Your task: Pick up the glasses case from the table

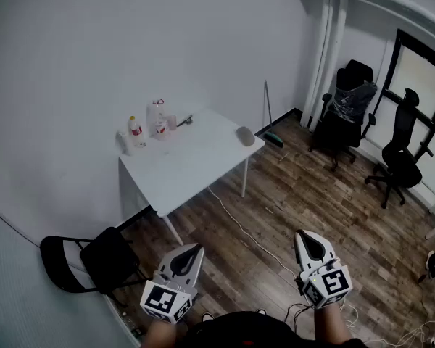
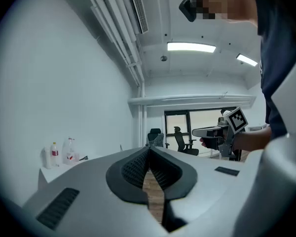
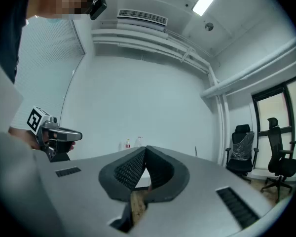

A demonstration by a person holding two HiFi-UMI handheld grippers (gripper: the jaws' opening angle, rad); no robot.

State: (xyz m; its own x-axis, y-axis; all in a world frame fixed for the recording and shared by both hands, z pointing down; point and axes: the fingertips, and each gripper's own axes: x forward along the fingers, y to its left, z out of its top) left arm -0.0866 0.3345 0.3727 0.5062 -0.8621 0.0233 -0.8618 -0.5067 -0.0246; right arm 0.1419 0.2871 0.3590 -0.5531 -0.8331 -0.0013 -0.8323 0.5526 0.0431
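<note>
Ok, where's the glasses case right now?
In the head view, the glasses case lies alone near the white table's right corner, far from the bottles.

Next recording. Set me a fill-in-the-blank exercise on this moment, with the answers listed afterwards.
1. In the head view, the glasses case lies near the ___ end of the white table.
2. The bottles stand together at the table's ___ end, apart from the case.
3. The left gripper and the right gripper are held well short of the table, both empty, with their jaws ___.

Missing words: right; left; shut
</note>
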